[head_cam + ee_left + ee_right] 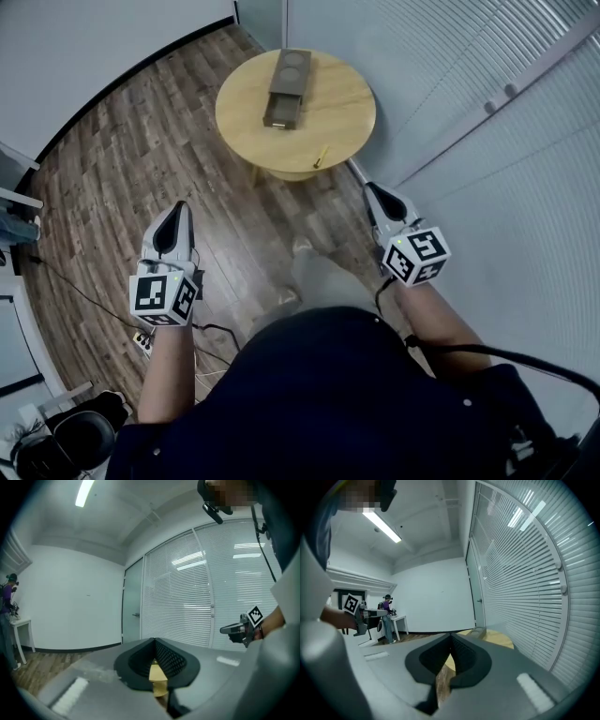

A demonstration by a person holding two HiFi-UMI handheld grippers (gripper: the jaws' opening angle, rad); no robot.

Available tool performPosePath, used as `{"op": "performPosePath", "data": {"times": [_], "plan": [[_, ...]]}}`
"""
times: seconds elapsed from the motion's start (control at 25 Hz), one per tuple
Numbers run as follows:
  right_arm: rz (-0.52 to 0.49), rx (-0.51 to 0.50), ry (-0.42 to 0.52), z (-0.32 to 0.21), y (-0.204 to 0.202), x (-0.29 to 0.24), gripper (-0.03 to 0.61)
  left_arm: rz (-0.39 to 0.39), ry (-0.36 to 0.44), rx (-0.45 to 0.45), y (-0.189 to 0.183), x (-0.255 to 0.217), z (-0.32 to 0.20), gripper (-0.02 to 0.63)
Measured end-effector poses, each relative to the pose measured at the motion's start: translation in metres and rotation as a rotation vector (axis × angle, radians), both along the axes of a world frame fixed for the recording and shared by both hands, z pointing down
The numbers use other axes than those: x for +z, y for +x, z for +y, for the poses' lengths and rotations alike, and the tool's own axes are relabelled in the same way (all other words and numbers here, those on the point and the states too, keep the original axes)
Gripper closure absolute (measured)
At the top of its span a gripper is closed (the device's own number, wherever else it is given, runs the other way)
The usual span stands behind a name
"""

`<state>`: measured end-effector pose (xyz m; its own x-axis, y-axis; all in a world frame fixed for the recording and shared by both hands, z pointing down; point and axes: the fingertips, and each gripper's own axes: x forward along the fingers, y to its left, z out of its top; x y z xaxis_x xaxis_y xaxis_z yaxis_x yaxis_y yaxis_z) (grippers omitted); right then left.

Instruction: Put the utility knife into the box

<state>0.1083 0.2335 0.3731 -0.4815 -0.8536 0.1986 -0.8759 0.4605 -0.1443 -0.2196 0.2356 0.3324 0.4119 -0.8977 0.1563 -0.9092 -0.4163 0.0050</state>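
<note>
A round wooden table stands ahead of me in the head view. On it lies a long dark brown box, its drawer partly pulled out toward me. The yellow utility knife rests near the table's front edge, apart from the box. My left gripper hovers over the wood floor, well short of the table, jaws together and holding nothing. My right gripper is nearer the table's front right, shut and empty. In the right gripper view the table and box show beyond the closed jaws.
A wall of white blinds runs along the right. Cables lie on the floor at the left, with a black seat at the bottom left. Another person stands by a white table far back.
</note>
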Motion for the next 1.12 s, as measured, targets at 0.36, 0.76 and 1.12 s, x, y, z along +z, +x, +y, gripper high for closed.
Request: {"op": "performPosePath", "data": {"times": [0.36, 0.76, 1.12], "plan": [[-0.032, 0.0, -0.031, -0.09, -0.014, 0.016, 0.572, -0.029, -0.014, 0.011, 0.002, -0.003, -0.075, 0.611], [-0.042, -0.013, -0.058, -0.216, 0.002, 0.031, 0.572, -0.054, -0.012, 0.007, 0.03, -0.01, -0.199, 0.611], [-0.061, -0.017, -0.032, -0.281, 0.005, 0.05, 0.572, -0.074, -0.061, -0.018, 0.04, -0.006, -0.278, 0.611]]}}
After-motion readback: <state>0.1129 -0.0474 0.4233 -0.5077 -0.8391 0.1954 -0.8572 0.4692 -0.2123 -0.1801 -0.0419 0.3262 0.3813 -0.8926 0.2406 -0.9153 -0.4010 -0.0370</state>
